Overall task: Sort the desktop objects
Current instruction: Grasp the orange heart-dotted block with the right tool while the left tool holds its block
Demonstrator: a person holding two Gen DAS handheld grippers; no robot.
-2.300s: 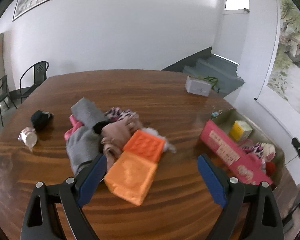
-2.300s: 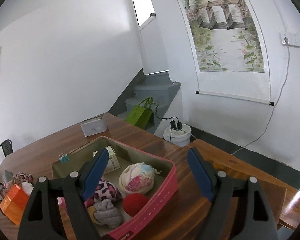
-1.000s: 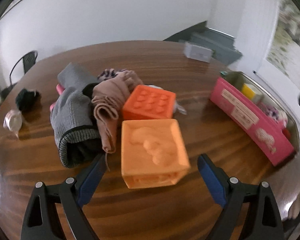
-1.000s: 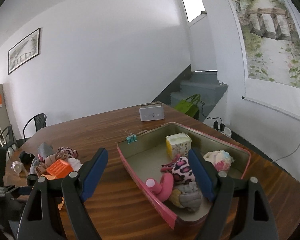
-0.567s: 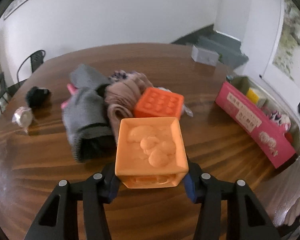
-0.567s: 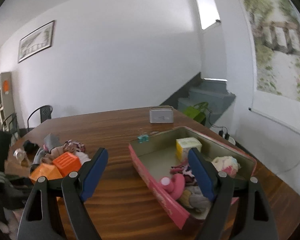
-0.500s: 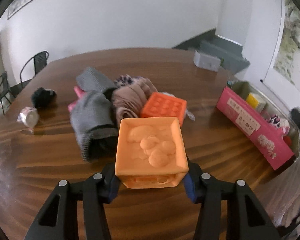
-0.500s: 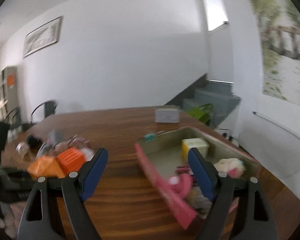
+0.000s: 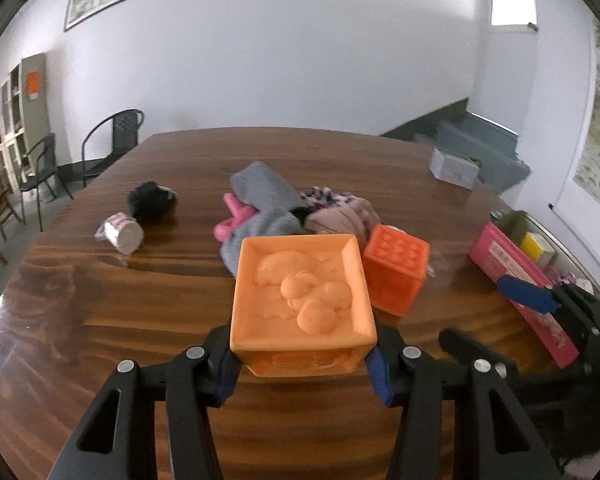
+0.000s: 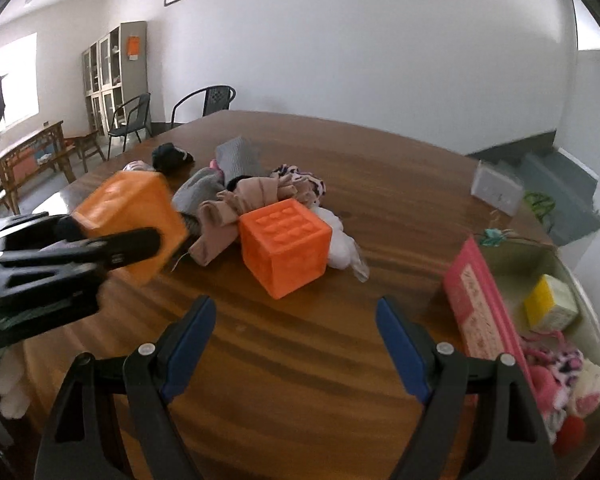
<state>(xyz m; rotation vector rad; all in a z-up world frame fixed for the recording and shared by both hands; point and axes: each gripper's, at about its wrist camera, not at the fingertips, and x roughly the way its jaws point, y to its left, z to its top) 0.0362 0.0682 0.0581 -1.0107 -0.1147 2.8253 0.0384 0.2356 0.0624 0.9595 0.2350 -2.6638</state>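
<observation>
The pale orange soft cube with a raised cartoon relief on its face [image 9: 303, 302] sits clamped between the blue pads of our left tongs [image 9: 302, 360], held clear above the brown wooden bench [image 9: 140, 320]; both pads press on its sides. Our right tongs [image 10: 296, 344] stand wide apart with nothing between them, over bare wood near the bench's near edge. Just ahead of them, on the bench, rests the darker orange studded cube [image 10: 286, 246], touching a heap of grey, tan and patterned knitted socks [image 10: 240, 188] toward the middle of the bench. Beyond the heap, toward the far left edge, lie a black fuzzy bundle [image 9: 152, 200] and a small white wrapped roll [image 9: 122, 234], close together. By the right edge stands the pink-sided open tin box [image 10: 488, 316], holding a yellow and white cube [image 10: 552, 308] and several soft pink and spotted things. A small grey case [image 10: 496, 188] stands near the far right corner.
</observation>
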